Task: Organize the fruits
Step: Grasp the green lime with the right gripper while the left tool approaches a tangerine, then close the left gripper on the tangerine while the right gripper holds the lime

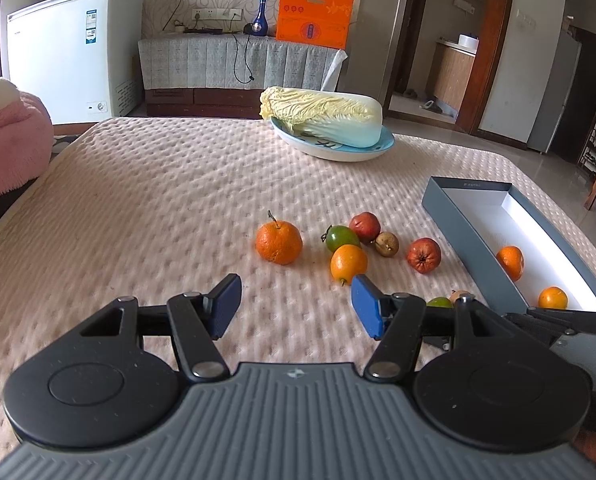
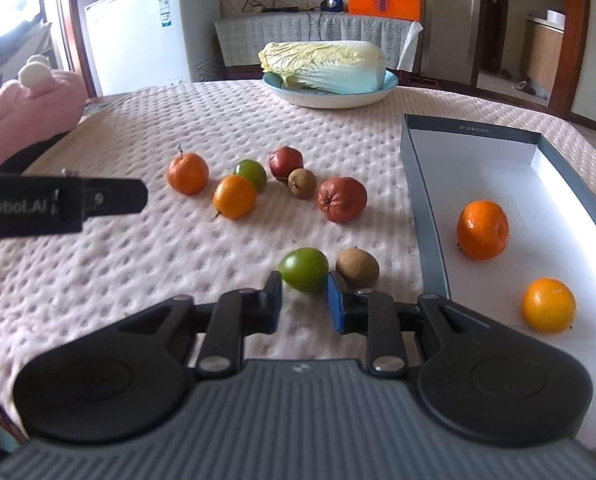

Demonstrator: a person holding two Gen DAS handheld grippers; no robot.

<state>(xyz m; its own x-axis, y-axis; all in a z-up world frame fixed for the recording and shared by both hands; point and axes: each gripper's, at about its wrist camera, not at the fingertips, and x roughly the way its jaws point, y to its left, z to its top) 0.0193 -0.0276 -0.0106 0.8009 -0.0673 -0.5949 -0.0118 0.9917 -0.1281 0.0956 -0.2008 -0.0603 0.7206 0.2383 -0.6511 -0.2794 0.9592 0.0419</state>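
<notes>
Approaching a green fruit (image 2: 303, 269), the right gripper (image 2: 303, 304) is tilted down toward the bench (image 2: 138, 280) with its jaws part open; the fruit sits just past the blue pads (image 2: 339, 306), at 12 o'clock from them, and neither pad presses on it, so nothing is held. A brown kiwi-like fruit (image 2: 357, 267) lies just beside the green one at its 3 o'clock, near the right pad. To do this step well, the jaws should straddle the green fruit alone, closing across its middle so the kiwi-like fruit is not nudged or caught. The grey box (image 2: 429, 216) at 2 o'clock, the likely destination, already holds a mandarin (image 2: 482, 230) and a smaller orange fruit (image 2: 549, 306). Farther out at 11 to 12 o'clock lie six loose fruits, including a stemmed mandarin (image 2: 188, 173) and a wrinkled red fruit (image 2: 341, 199). The left gripper (image 1: 296, 306) hovers empty, jaws roughly half open, above bare cloth. Whether the green fruit touches the left pad's tip cannot be told; the box's near end is cut off, and the small fruits' kinds are uncertain.
</notes>
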